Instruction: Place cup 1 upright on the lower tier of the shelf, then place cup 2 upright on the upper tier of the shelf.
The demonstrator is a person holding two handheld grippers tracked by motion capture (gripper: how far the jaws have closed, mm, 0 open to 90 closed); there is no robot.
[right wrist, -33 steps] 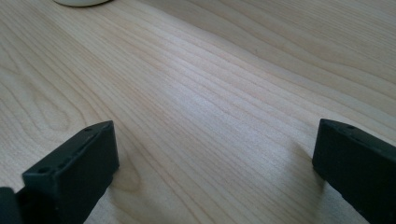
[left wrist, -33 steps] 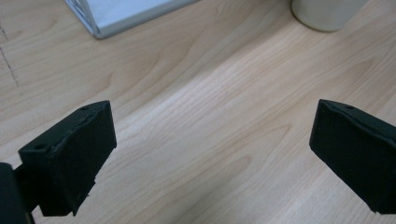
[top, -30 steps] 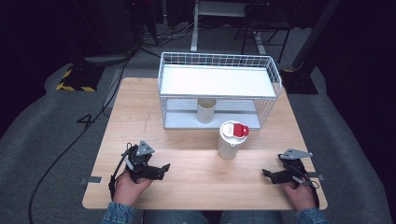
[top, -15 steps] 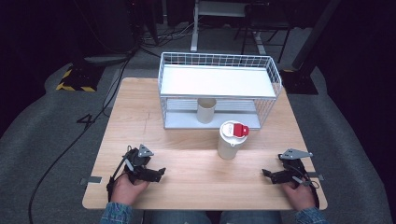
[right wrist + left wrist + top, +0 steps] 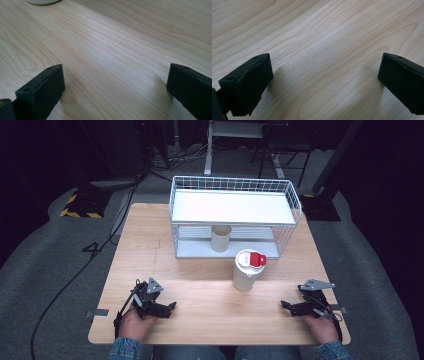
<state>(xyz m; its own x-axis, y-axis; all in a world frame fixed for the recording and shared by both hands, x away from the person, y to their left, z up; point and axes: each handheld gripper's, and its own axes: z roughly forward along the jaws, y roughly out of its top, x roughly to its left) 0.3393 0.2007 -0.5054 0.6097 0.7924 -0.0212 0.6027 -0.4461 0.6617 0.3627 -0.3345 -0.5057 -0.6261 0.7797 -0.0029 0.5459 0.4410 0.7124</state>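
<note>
- The white tub with the red flip lid [image 5: 247,269] stands upright on the bench [image 5: 200,265], about midway between the two hands and a little farther out; it sits just in front of the wire rack, nothing touching it
- The left tool [image 5: 167,307] lies low on the bench near the front edge, well apart from the tub; its jaws have just been opening and now stand wide, bare wood grain between them in the left gripper view [image 5: 325,82]; released, nothing held
- The right tool [image 5: 285,306] rests near the front right corner, pointing inward; in the right gripper view [image 5: 115,87] its jaws gape over bare wood, so it too is released; the rounded foot of the tub [image 5: 43,1] peeps in at the top edge of that view
- The white wire rack [image 5: 235,215] stands at the far half of the bench, a flat white shelf on top; a plain cream cup [image 5: 220,237] stands upright on its lower level
- Grey carpet [image 5: 55,270] surrounds the bench; a cable trails across it at the left
</note>
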